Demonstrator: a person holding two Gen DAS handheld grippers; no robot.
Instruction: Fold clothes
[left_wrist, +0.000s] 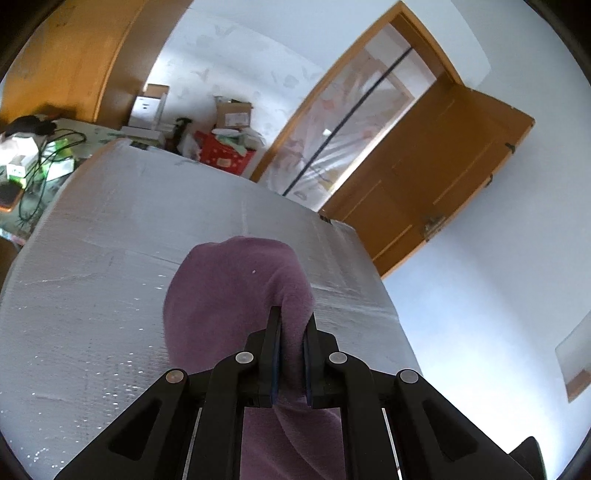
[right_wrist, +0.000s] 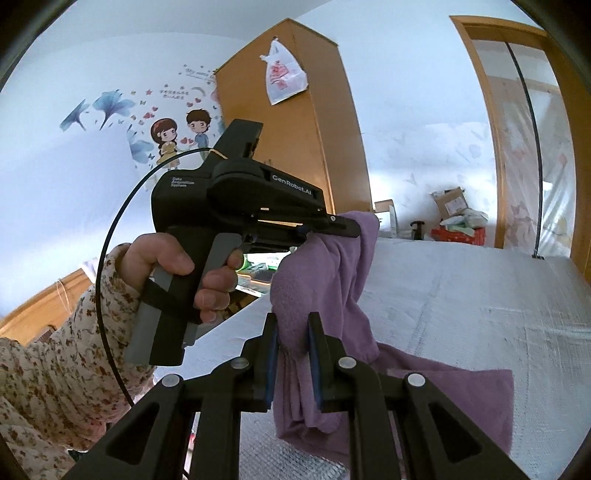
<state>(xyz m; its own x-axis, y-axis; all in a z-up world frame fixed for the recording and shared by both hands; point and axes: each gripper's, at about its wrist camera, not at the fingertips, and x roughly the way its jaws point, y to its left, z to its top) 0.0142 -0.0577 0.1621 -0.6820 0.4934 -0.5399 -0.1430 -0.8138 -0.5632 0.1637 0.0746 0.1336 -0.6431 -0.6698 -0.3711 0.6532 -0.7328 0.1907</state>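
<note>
A purple fleece garment (left_wrist: 236, 295) hangs lifted above the silver padded table (left_wrist: 110, 240). In the left wrist view my left gripper (left_wrist: 293, 317) is shut on a bunched fold of it. In the right wrist view my right gripper (right_wrist: 293, 321) is shut on another fold of the purple garment (right_wrist: 332, 280), whose lower part trails on the silver table (right_wrist: 480, 295). The left gripper (right_wrist: 347, 227) shows there too, held by a hand (right_wrist: 173, 266) in a floral sleeve, pinching the cloth's upper edge.
Cardboard boxes and a red box (left_wrist: 225, 155) stand past the table's far edge. A cluttered side table with cables (left_wrist: 33, 155) lies to the left. An open wooden door (left_wrist: 436, 170) and a wooden wardrobe (right_wrist: 295, 129) flank the room.
</note>
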